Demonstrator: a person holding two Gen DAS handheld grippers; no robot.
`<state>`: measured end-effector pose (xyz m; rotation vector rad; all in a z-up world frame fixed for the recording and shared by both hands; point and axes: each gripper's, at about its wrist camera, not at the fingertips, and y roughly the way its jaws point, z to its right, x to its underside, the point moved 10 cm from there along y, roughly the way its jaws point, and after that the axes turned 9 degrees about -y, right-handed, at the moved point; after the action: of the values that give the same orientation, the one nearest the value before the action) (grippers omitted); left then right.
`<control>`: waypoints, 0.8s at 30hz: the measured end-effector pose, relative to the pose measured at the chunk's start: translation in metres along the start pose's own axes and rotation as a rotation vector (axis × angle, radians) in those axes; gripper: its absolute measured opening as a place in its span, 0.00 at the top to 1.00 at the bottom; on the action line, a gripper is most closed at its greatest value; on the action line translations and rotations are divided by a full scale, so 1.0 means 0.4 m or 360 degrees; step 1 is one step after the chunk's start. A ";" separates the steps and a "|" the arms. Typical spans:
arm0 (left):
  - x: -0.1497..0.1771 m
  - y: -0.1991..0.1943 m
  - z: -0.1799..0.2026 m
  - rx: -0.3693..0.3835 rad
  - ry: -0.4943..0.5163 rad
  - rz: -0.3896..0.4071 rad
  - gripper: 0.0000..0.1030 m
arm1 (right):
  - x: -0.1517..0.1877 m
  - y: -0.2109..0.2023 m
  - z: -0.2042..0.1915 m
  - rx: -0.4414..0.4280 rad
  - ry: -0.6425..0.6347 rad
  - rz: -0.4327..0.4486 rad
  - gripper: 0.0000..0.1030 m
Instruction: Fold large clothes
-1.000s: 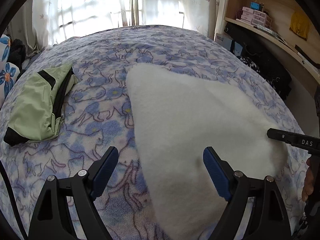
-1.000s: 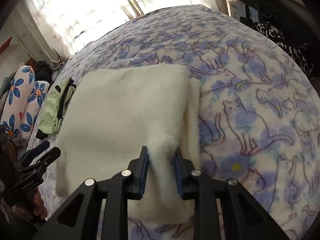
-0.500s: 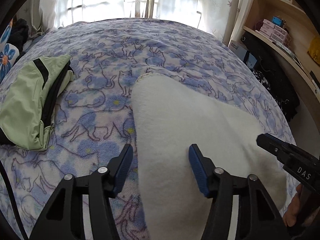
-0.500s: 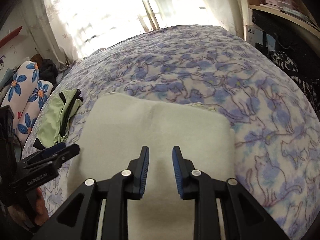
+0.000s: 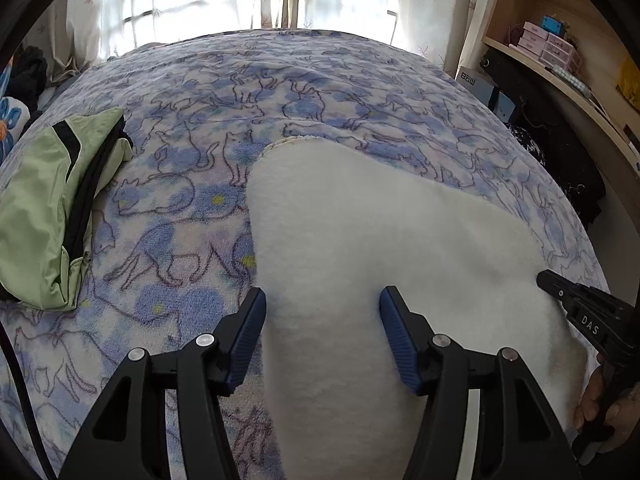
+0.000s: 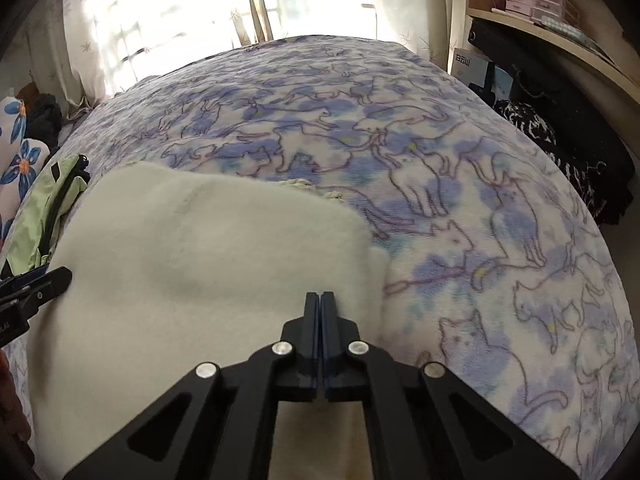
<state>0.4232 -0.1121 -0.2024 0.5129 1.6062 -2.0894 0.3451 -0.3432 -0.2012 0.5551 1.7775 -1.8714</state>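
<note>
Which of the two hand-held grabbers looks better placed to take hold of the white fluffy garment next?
Probably the left gripper. Its fingers stand wide apart over the near left edge of the white garment, ready to close. The right gripper has its fingers pressed together with no cloth visibly between them.

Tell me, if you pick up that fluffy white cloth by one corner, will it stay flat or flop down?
The white cloth would probably flop: it lies soft and rounded over the cat-print blanket. Its fuzzy pile suggests it is not slippery, so the left gripper, open over its edge, should hold it. It looks thick, so likely a bit heavy.
</note>
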 end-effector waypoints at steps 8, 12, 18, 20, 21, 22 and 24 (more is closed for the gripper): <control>0.013 -0.034 -0.002 -0.0040 -0.0054 0.0021 0.43 | 0.047 -0.036 0.037 0.0099 0.0001 -0.0076 0.96; 0.028 -0.077 0.006 -0.0043 -0.0028 0.0012 0.43 | 0.054 -0.079 0.033 0.0092 0.0013 -0.0055 0.96; 0.043 -0.168 0.020 -0.0031 0.0038 0.0061 0.42 | 0.036 -0.186 -0.003 0.0057 -0.0040 0.0048 0.96; 0.046 -0.199 0.025 -0.0021 0.0054 0.0077 0.42 | 0.027 -0.230 -0.019 0.0048 -0.0075 0.0097 0.96; 0.049 -0.213 0.028 -0.0016 0.0062 0.0081 0.42 | 0.023 -0.248 -0.027 0.0048 -0.0092 0.0113 0.96; 0.053 -0.229 0.032 -0.0003 0.0075 0.0083 0.42 | 0.020 -0.270 -0.036 0.0042 -0.0113 0.0133 0.96; 0.061 -0.255 0.038 0.0009 0.0095 0.0084 0.42 | 0.016 -0.306 -0.055 0.0015 -0.0146 0.0165 0.96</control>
<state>0.3456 -0.1076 -0.1305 0.6182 1.6028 -2.0586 0.2649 -0.3185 -0.1092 0.5454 1.6508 -1.8061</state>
